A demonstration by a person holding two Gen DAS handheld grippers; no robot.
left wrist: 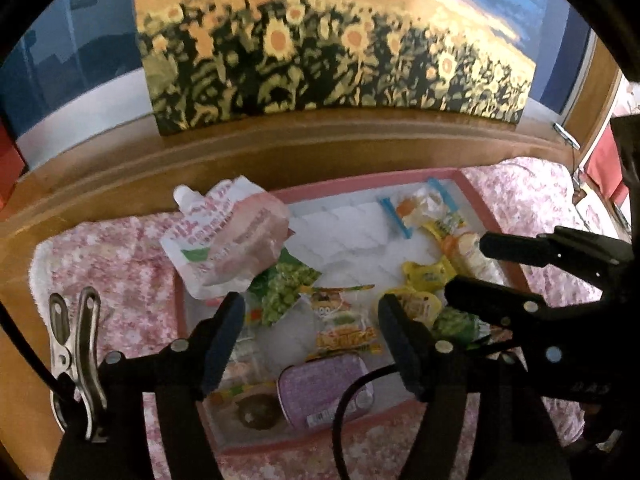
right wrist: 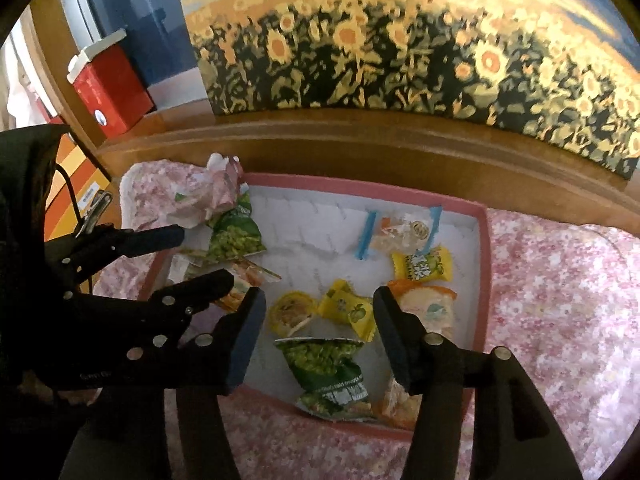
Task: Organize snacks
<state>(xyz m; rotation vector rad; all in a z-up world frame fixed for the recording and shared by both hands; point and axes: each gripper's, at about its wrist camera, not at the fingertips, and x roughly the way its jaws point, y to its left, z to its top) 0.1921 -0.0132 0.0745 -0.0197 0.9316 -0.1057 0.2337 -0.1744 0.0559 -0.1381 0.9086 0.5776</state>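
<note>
We hold both grippers over the pink tray (right wrist: 483,264), where the snacks lie loose on its white floor. Our left gripper (left wrist: 310,338) is spread, nothing between its pads, above a clear packet (left wrist: 344,332) and a purple tin (left wrist: 324,394). Our right gripper (right wrist: 318,330) is also spread and empty, its jaws flanking a green pea bag (right wrist: 326,372) and yellow candies (right wrist: 348,310) below. A crumpled pink pouch (left wrist: 228,236) leans on the tray's far left corner.

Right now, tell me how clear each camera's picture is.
Left wrist view: strong fisheye bending of the wooden ledge, soft blur on the sunflower painting, snacks in the pink tray fairly readable. Right wrist view: same curvature, painting smeared, dark vignette at the corners.
</note>
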